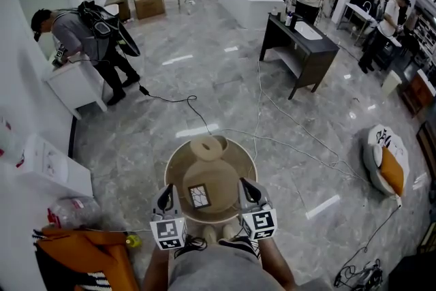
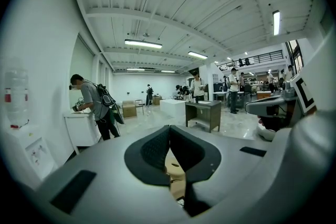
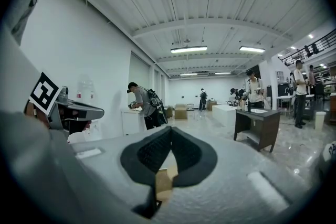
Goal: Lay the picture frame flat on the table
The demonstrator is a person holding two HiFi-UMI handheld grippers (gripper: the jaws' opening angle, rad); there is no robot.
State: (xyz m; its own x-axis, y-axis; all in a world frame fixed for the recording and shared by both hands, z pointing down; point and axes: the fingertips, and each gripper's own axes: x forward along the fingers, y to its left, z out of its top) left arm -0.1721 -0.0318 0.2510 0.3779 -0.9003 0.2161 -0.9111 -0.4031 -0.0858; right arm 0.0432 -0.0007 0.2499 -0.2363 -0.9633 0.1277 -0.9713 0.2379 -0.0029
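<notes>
Task likely finished

Table [image 1: 178, 170], round and tan, carries the frame [image 1: 199, 195] near its front edge, face up and seemingly flat, though any tilt is hard to judge. Left gripper [image 1: 166, 200] and right gripper [image 1: 248, 193] flank it, jaws closed and empty.

At lower centre the round table [image 1: 178, 167] is tan, and the picture frame [image 1: 199, 195] is dark-edged around a pale middle. The left gripper [image 1: 165, 195] and right gripper [image 1: 246, 189] bear black-and-white square markers. The floor [image 1: 225, 78] is grey and marble-veined.
</notes>
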